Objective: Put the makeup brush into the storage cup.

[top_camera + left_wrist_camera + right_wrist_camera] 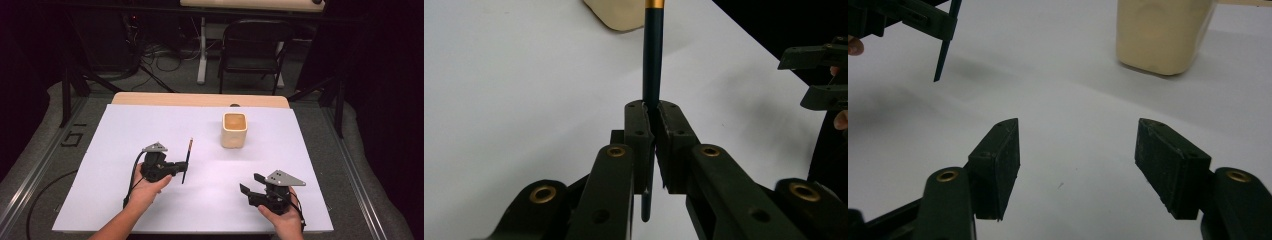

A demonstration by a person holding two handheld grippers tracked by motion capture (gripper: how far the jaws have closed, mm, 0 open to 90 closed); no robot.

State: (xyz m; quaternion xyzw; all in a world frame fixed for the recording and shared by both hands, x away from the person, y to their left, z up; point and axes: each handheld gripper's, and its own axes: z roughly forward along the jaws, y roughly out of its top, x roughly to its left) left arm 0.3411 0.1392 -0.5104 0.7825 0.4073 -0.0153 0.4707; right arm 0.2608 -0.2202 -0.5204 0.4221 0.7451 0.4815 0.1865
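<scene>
Right gripper (pixel 251 183): jaws apart, nothing between them, above white table sheet (pixel 125 200) | Left gripper (pixel 181 165): jaws clamped on slim dark-blue pencil with gold band (pixel 187 160), held upright | Cream square ceramic cup (pixel 234 129): standing farther back, empty.

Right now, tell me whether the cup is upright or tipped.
Upright. The cup stands on its base on the white table, its open mouth facing up.
</scene>
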